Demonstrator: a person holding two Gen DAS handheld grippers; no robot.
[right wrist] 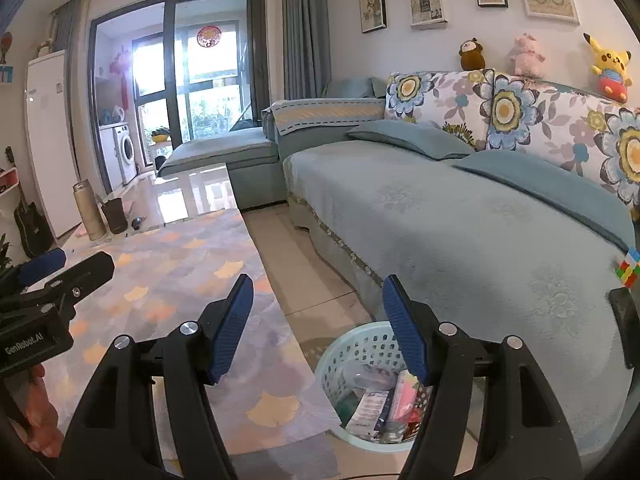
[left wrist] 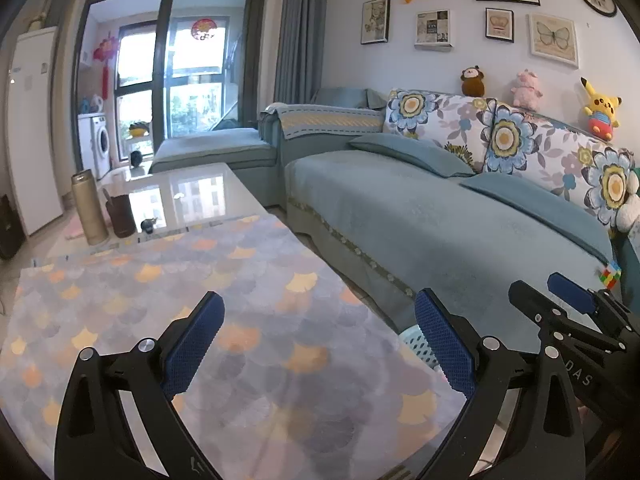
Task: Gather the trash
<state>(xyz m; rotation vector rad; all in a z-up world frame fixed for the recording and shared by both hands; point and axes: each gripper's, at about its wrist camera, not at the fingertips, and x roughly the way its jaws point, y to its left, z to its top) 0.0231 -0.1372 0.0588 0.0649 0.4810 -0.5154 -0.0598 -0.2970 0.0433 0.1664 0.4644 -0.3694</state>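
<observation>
The pale green basket (right wrist: 352, 354) stands on the tiled floor (right wrist: 304, 276) between the table (right wrist: 168, 280) and the sofa (right wrist: 460, 220). From the right wrist view, the right tongs (right wrist: 318, 326) cover part of its rim; in the left wrist view only a small piece of it (left wrist: 418, 342) shows behind one finger. Inside lies the trash (right wrist: 380, 404): a white box with print, something pink, some clear plastic. I cannot make out the rest, because it is packed close and partly hidden.

The left tongs (left wrist: 318, 330) stand wide apart above the table, holding nothing. The right tongs are also apart and hold nothing, above the floor and the basket.

The near part of the table is covered by a cloth (left wrist: 200, 320) with a scale pattern. At its far end stand a gold flask (left wrist: 89, 208), a dark cup (left wrist: 120, 216) and a small dark thing I cannot identify. A colourful cube (right wrist: 628, 268) lies on the sofa, cut by the picture edge. Three plush toys sit on the sofa back.
</observation>
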